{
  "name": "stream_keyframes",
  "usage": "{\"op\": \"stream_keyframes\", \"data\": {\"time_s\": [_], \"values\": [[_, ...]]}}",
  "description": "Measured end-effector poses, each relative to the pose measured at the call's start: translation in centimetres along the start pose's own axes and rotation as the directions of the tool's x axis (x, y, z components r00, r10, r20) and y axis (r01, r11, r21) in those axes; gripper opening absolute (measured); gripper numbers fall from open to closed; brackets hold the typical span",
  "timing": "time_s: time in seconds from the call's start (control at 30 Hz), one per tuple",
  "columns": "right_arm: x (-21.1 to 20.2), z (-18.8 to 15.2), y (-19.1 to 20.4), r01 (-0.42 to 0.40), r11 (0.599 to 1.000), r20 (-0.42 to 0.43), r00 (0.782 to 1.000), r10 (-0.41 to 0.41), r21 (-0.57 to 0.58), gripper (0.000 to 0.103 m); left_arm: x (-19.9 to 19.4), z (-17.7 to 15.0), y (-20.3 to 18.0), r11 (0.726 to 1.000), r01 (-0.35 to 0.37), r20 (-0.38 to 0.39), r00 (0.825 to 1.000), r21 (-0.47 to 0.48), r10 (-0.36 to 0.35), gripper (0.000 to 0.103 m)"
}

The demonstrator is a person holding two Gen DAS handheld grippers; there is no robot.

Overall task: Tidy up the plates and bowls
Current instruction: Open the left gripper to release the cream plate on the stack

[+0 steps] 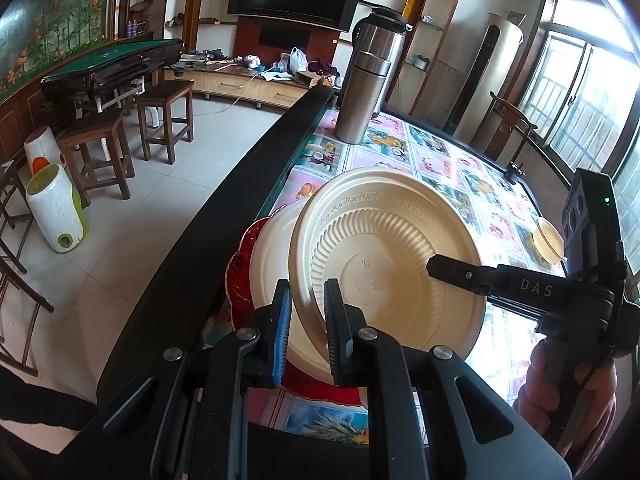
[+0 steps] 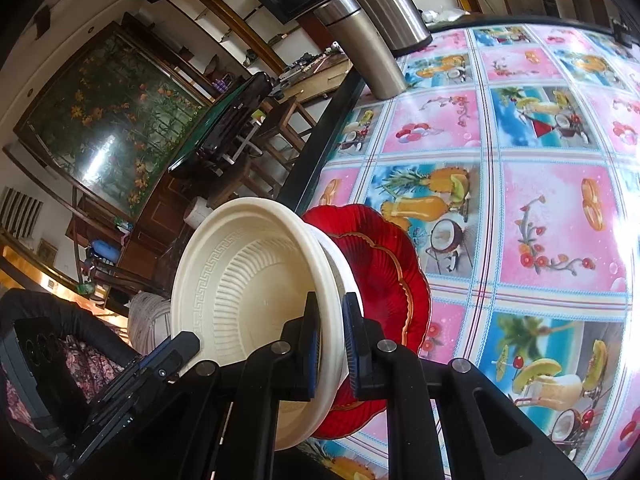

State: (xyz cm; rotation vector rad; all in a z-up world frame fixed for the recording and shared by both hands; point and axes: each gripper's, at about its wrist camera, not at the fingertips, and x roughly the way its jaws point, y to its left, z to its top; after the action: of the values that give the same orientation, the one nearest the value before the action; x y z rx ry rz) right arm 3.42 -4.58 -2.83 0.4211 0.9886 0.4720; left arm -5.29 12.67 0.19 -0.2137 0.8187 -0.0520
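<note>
both grippers, left (image 1: 306,312) and right (image 2: 329,340), are pinching the top plate (image 1: 384,256) above the red dish (image 2: 384,264), risking uneven pull tipping it.

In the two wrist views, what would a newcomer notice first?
The cream plate, tilted above the stack near the table's edge, gripped at its rim by both the left claw and the right claw. Under it lie another cream plate and a red scalloped plate. Behind stand steel flasks on the fruit-print tablecloth.
</note>
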Motion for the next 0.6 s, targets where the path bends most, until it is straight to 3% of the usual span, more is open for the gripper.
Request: {"op": "stream_keyframes", "data": {"time_s": [0.1,0.33,0.5,0.6], "values": [[-0.3,-0.1,0.4,0.047,0.998,0.03,0.998,-0.046,-0.03,0.016,0.0,0.0,0.2,1.0,-0.009,-0.003,1.0,-0.009,0.009,0.013],[-0.5,0.1,-0.4,0.073,0.997,0.047,0.996,-0.072,-0.027,0.016,-0.4,0.1,0.4,0.999,-0.051,0.014,0.999,-0.018,0.051,0.016],[-0.7,0.1,-1.2,0.065,0.998,0.052,0.997,-0.065,-0.005,0.016,1.3,-0.5,-0.9,0.984,-0.157,-0.007,0.987,0.08,0.158,0.023],[-1.2,0.0,-1.8,0.059,0.998,0.069,0.996,-0.059,0.012,0.016,1.3,-0.8,-1.2,0.988,-0.136,-0.004,0.991,0.074,0.136,0.023]]}}
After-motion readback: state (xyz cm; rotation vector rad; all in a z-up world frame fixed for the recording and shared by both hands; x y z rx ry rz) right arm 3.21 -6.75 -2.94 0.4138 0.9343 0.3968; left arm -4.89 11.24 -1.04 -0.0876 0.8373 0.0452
